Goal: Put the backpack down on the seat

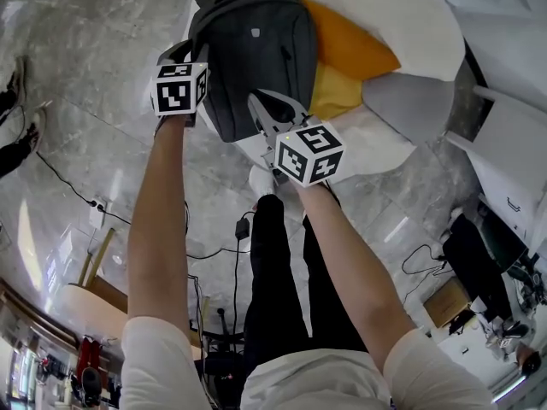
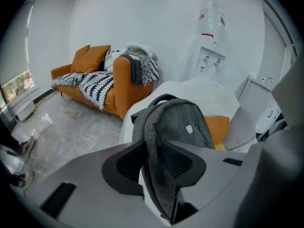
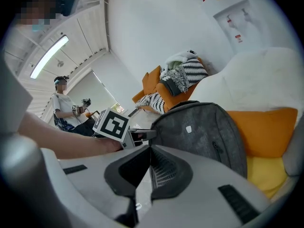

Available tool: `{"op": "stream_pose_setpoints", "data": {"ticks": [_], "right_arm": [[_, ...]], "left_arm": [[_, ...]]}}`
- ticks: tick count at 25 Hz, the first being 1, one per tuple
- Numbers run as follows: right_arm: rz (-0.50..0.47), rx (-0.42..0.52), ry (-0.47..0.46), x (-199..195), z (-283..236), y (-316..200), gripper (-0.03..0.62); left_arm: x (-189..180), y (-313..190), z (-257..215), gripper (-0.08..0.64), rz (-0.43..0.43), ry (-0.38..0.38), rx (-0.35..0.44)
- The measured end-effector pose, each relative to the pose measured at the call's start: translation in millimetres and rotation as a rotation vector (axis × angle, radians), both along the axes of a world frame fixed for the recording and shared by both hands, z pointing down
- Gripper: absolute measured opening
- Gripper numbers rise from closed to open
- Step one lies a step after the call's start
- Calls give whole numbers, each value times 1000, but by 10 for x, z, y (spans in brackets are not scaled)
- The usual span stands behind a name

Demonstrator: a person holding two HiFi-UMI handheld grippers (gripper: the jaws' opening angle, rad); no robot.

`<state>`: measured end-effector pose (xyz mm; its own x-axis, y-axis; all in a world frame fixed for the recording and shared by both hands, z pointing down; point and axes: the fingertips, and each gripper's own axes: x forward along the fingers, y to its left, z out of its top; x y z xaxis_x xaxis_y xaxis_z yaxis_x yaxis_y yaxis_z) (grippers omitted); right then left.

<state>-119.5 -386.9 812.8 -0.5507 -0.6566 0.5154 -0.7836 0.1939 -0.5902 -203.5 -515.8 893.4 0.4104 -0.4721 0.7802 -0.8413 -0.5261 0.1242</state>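
1. Backpack (image 1: 256, 49) upright on the white seat (image 1: 402, 7), close to its front edge, leaning back toward the orange cushion (image 1: 350, 45). Looks set down already; release seems to be the step in hand.
2. Left gripper (image 1: 193, 52): jaws apart, shoulder strap (image 2: 152, 127) threaded between them, lying slack along one pad, clear of the other. No pinch.
3. Right gripper (image 1: 267, 108): jaws together, nothing between, near the pack's lower side at the seat's front edge. Not holding anything.
4. Main risk: strap catching on a ribbed pad during pull-back. Likely result: pack dragged forward over the front edge onto the floor (image 1: 85, 41). Cause: strap in the jaw gap, pack standing near the edge.
5. Second risk: slow topple. Tall soft pack on padded upholstery, propped only by a cushion; a nudge from either gripper probably enough.
6. Materials:
   - Pack of dark grey woven fabric, matte, rounded top with loop handle and small pale badge on the front. Limp rather than rigid by the look of the folded strap.
   - Seat rounded, white, fuzzy-looking cover.
   - Orange cushion smooth and plump, yellow cushion (image 1: 333, 88) beneath it.
   - Floor glossy grey marble, hard.
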Motion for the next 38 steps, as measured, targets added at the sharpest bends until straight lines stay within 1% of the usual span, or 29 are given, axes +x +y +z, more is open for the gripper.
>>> {"op": "stream_pose_setpoints", "data": {"ticks": [3,6,12,16,18,21,24,29,35,38], "right_arm": [[2,-2,6,44,34,15,25],[0,1,11,64,27,38,25],[-35,20,16,157,-138,119,25],[-73,37,26,205,-299,182,25],[-102,45,40,209,-397,238,25],[-127,59,49,239,-556,277,25],[-129,66,53,349,-708,323,25],[-143,72,64,496,-938,487,25],[-132,75,33,698,-1216,720,25],[-142,77,29,772,-1366,864,23]], "left_arm": [[-38,8,25,135,2,-19,0],[-123,58,13,173,-13,-33,4],[-99,192,-216,173,-3,-48,23],[-54,278,-457,170,-9,-22,36],[-26,386,-582,159,-5,-8,37],[10,512,-772,89,-9,6,46],[123,635,-953,50,-11,31,49],[268,875,-1249,17,-26,57,51],[494,1189,-1659,17,-34,100,62],[602,1381,-1865,17,-38,121,66]]}}
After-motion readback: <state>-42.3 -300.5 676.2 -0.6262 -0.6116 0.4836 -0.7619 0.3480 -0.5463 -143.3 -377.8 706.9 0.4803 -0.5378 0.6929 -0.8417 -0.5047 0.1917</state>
